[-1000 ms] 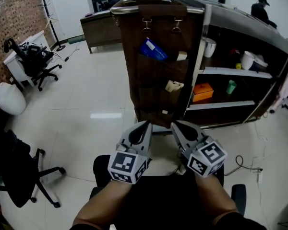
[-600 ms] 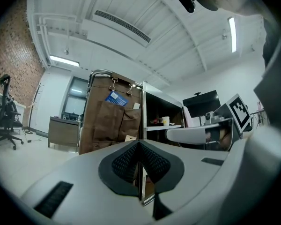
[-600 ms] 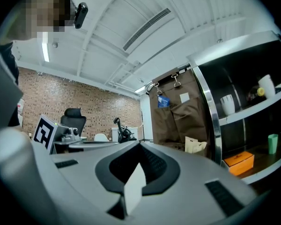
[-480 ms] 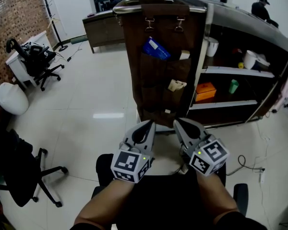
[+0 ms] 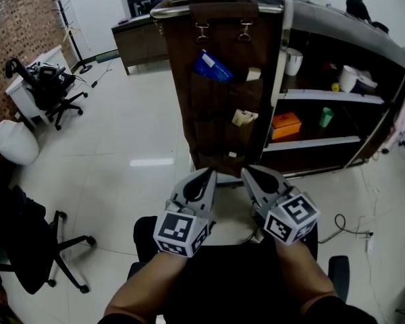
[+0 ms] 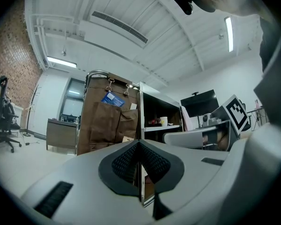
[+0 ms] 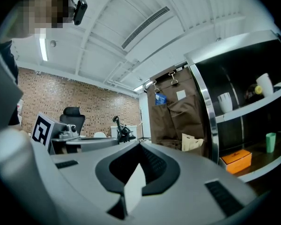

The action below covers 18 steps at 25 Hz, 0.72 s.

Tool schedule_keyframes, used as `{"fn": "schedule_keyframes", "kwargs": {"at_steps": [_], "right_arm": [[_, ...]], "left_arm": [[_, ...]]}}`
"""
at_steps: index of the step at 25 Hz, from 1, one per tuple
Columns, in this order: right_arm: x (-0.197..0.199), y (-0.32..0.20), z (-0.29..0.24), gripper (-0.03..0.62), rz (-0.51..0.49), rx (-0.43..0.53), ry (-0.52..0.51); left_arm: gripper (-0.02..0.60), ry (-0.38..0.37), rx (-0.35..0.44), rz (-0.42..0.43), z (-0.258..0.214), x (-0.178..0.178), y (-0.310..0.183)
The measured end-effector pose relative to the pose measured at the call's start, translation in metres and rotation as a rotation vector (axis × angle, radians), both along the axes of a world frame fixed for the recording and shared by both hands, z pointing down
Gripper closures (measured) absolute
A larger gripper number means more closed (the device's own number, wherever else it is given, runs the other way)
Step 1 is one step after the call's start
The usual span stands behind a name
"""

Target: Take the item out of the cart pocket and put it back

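Note:
A brown hanging pocket organiser (image 5: 219, 93) is clipped to the end of a metal cart (image 5: 283, 19). A blue item (image 5: 212, 66) sticks out of its top pocket, beside a small white card (image 5: 253, 75). A beige item (image 5: 244, 118) sits in a lower pocket. My left gripper (image 5: 206, 175) and right gripper (image 5: 246, 174) are side by side, low in front of the organiser and apart from it. Both are shut with nothing held. In the left gripper view the left gripper (image 6: 139, 144) points level at the organiser (image 6: 105, 121). The right gripper (image 7: 139, 145) faces the organiser (image 7: 173, 116) too.
The cart's shelves hold an orange box (image 5: 285, 125), a green cup (image 5: 325, 117) and a white cup (image 5: 293, 61). Office chairs (image 5: 50, 86) stand at the left, and a black chair (image 5: 27, 248) nearer. A cable (image 5: 344, 228) lies on the floor at the right. A person (image 5: 356, 2) stands far behind.
Both grippers have kept still and shut. Only the head view has shifted slightly.

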State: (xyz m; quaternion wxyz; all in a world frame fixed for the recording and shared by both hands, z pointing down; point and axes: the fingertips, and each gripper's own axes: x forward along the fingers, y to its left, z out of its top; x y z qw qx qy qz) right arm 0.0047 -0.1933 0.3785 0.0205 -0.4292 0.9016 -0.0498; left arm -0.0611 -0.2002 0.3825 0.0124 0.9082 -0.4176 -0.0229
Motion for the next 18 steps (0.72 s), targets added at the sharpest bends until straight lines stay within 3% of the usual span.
{"fn": "schedule_keyframes", "kwargs": {"at_steps": [18], "right_arm": [[0.008,0.0,0.003,0.583,0.018,0.001,-0.002]], "left_arm": [[0.581,0.0,-0.018,0.009,0.004,0.006,-0.002]]}}
